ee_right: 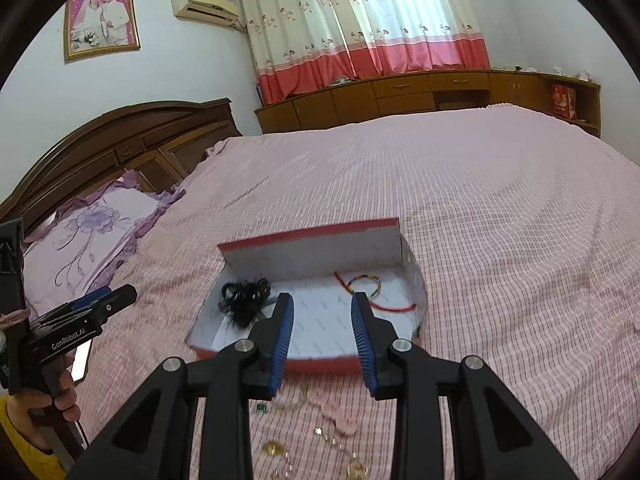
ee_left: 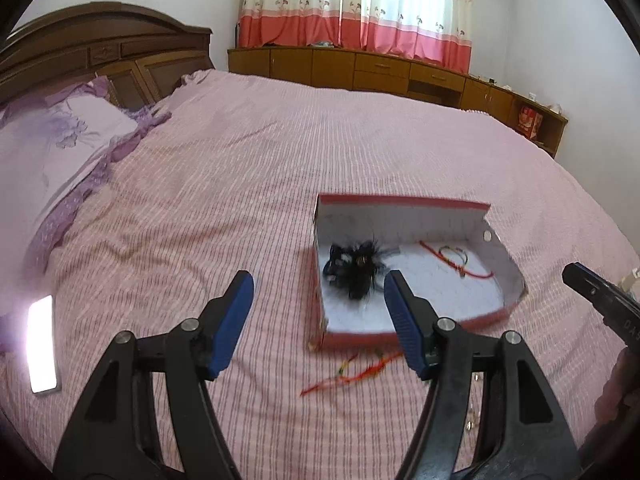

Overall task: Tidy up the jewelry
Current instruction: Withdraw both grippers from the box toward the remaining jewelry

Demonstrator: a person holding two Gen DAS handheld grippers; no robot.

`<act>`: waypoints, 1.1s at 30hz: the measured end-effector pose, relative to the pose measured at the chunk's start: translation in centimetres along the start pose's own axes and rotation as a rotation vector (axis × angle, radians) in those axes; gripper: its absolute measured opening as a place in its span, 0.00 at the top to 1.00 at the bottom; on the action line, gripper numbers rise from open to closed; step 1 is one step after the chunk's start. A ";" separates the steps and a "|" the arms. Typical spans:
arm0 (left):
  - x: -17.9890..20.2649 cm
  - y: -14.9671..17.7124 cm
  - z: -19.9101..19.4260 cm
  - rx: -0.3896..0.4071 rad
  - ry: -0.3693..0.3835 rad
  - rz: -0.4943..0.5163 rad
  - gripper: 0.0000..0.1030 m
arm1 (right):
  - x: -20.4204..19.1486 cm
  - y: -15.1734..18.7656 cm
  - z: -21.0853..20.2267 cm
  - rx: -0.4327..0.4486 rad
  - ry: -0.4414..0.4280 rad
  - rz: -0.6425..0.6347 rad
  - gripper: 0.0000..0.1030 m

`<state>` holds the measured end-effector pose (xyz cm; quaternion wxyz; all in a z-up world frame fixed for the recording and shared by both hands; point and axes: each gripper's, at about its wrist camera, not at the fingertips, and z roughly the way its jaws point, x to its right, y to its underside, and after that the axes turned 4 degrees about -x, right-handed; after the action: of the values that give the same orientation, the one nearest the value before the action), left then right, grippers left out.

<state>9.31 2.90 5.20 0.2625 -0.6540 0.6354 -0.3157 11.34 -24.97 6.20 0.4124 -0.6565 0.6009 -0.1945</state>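
Note:
A red box with a white inside [ee_left: 404, 336] [ee_right: 308, 236] lies open on the pink bedspread. In it are a black feathery hair piece [ee_left: 354, 266] [ee_right: 246, 300], a red cord [ee_left: 456, 266] [ee_right: 394, 306] and a coloured bead bracelet [ee_right: 365, 283]. A red and yellow string bracelet [ee_left: 352, 376] lies on the bed in front of the box. Gold and pink pieces [ee_right: 320, 436] lie near me in the right wrist view. My left gripper [ee_left: 319, 292] is open and empty, left of the box's front. My right gripper [ee_right: 322, 316] is open and empty above the box's front edge.
A lit phone [ee_left: 41, 344] lies on the bed at the left. A purple pillow [ee_left: 52, 148] and wooden headboard [ee_right: 120, 148] are at the far left. Wooden cabinets [ee_left: 380, 72] run along the far wall under a curtain.

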 end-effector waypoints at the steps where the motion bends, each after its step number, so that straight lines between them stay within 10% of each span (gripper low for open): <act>1: -0.1 0.4 0.0 -0.009 0.005 -0.002 0.42 | 0.0 0.4 -0.2 -0.004 -0.001 -0.003 0.68; 33: 1.7 6.2 4.6 -0.189 0.031 0.041 0.42 | 1.9 11.0 4.1 -0.261 0.044 0.000 0.68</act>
<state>8.61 0.64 -2.36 0.1960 -0.6577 0.6796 -0.2591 7.93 -24.81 -5.17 0.3099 -0.7003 0.6300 -0.1290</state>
